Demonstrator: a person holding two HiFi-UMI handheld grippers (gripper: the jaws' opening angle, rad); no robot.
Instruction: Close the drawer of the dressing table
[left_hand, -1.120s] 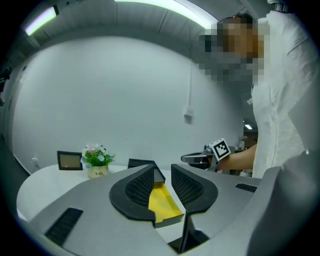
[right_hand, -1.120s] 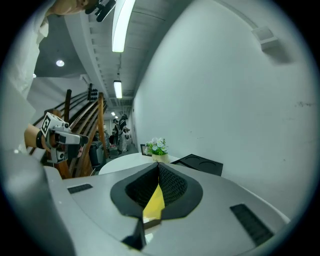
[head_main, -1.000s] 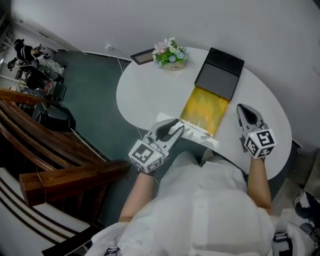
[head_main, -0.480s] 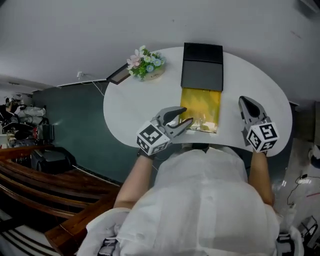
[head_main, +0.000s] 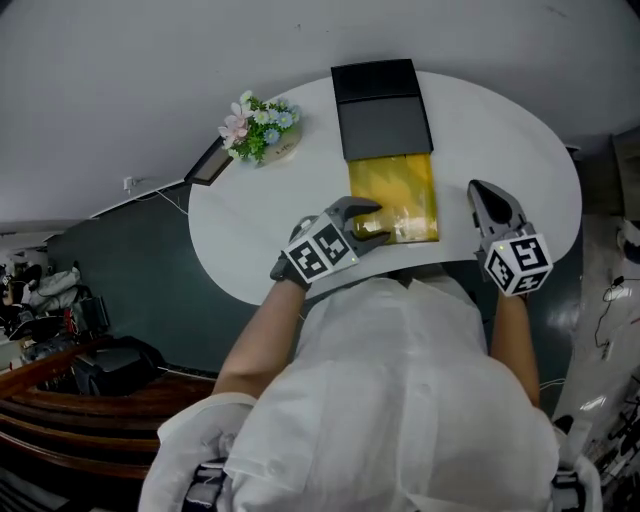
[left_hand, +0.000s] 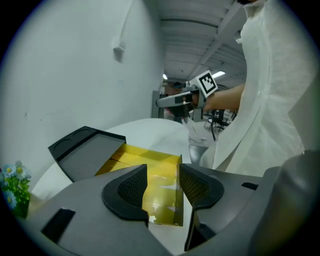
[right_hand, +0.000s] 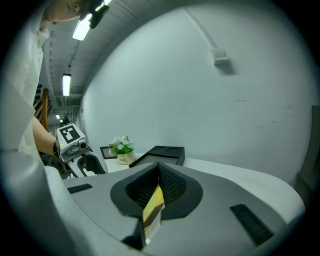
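The black dressing case (head_main: 380, 110) stands at the far side of the white table (head_main: 250, 240). Its yellow drawer (head_main: 392, 195) is pulled out toward me. My left gripper (head_main: 380, 222) sits at the drawer's near left corner. Its jaws have just been opening and stand open. In the left gripper view (left_hand: 163, 172) the drawer's (left_hand: 135, 155) front wall shows between the pads, untouched. My right gripper (head_main: 482, 195) hovers just right of the drawer, shut and holding nothing; a sliver of yellow shows behind its closed tips (right_hand: 159, 170).
A small pot of flowers (head_main: 258, 125) and a dark picture frame (head_main: 208, 163) stand at the table's far left. A grey wall runs behind the table. Dark floor and wooden furniture (head_main: 60, 385) lie to the left.
My left gripper has dropped from beside the drawer's front to its near left corner, and its jaws have spread. The right gripper has shifted only a little. The head view has swung.
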